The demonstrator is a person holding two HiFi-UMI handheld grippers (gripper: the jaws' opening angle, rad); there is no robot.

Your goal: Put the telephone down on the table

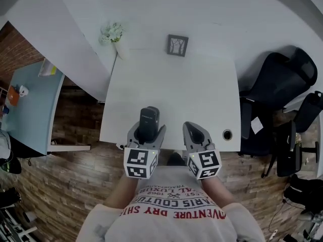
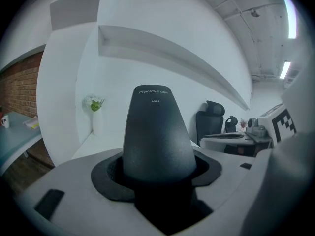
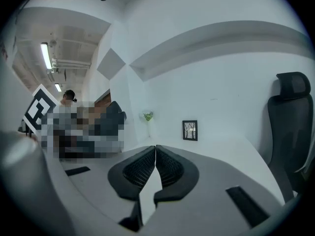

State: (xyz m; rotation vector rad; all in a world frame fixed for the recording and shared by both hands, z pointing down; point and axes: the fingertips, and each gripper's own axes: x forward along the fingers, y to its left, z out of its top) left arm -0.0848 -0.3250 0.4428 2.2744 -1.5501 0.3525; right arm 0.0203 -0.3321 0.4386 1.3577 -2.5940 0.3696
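A dark grey telephone handset (image 1: 149, 119) stands up between the jaws of my left gripper (image 1: 147, 131), which is shut on it just above the near edge of the white table (image 1: 202, 89). Seen from the left gripper view, the telephone (image 2: 157, 134) fills the middle, its lower end sunk between the black pads (image 2: 109, 178). To its right, my right gripper (image 1: 195, 133) hangs over the same table edge. Its black ribbed pads (image 3: 135, 171) meet at the tips with nothing between them.
A white vase with pale flowers (image 1: 113, 37) and a small framed picture (image 1: 177, 45) stand at the table's far edge against the wall. The table has a cable hole (image 1: 227, 134) at its near right. Black office chairs (image 1: 277, 84) stand to the right, a blue table (image 1: 30, 105) to the left.
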